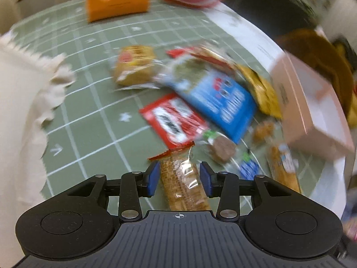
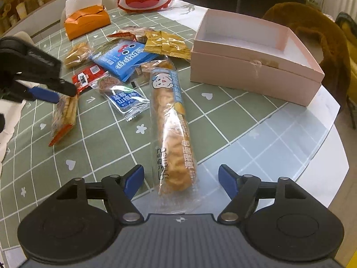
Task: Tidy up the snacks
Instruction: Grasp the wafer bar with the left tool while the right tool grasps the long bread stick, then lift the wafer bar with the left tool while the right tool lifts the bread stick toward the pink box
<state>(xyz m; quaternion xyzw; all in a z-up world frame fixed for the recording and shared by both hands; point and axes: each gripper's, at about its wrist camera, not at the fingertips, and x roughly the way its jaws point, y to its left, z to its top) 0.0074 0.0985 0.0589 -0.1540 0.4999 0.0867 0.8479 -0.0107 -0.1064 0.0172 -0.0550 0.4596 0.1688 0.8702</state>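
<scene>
Cracker pack [image 1: 183, 178], near end hidden

Brown furry chair [image 2: 312, 26] beside green-checked table [image 2: 223, 111]

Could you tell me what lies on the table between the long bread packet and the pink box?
Nothing: in the right wrist view, only bare green tablecloth separates the long bread packet from the pink box.

A green tablecloth [image 2: 107, 147] with a white grid and small hearts covers the table. At its far edge stands an orange tissue box [image 2: 86, 23] with a white tissue sticking up. Beyond its right edge is a brown furry chair [image 2: 312, 22].
</scene>
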